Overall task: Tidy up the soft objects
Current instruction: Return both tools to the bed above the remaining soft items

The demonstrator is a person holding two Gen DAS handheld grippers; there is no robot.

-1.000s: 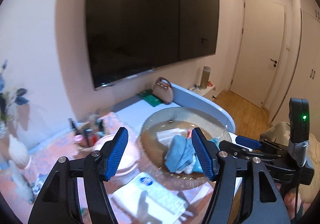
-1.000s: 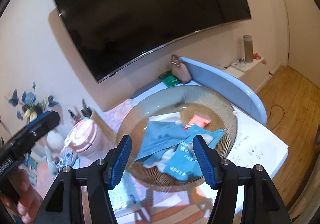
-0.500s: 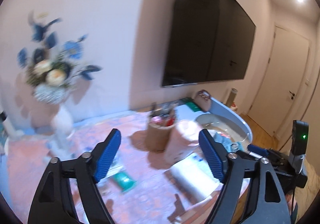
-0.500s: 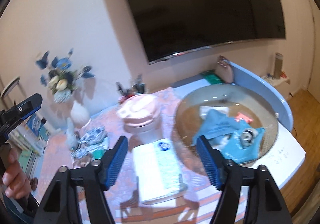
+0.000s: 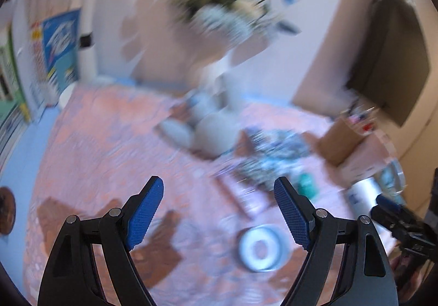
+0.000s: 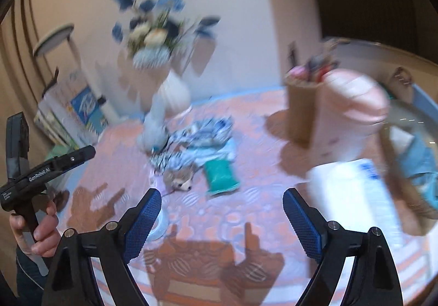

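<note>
A crumpled blue-and-white patterned cloth [image 6: 199, 139] [image 5: 273, 153] lies on the pink patterned tablecloth [image 6: 246, 213]. In front of it are a small brown hedgehog plush [image 6: 179, 180] and a green soft pack [image 6: 220, 176] [image 5: 308, 185]. My right gripper [image 6: 222, 194] hovers over the table short of them, its jaws opening with nothing between them. My left gripper [image 5: 219, 183] stands open and empty above bare tablecloth, left of the cloth. At the right, a glass bowl [image 6: 405, 114] holds blue cloths [image 6: 418, 158]. Both views are blurred.
A white tissue pack [image 6: 356, 191], a pink container [image 6: 353, 103] and a brown pen holder [image 6: 301, 103] stand at the right. A vase of flowers [image 6: 172, 92] and a pale figurine [image 6: 153, 131] are behind the cloth. A white tape roll [image 5: 260, 247] lies near.
Both grippers swung left, away from the glass bowl, and came lower over the pink tablecloth. Both sets of jaws stand wider than a second ago.
</note>
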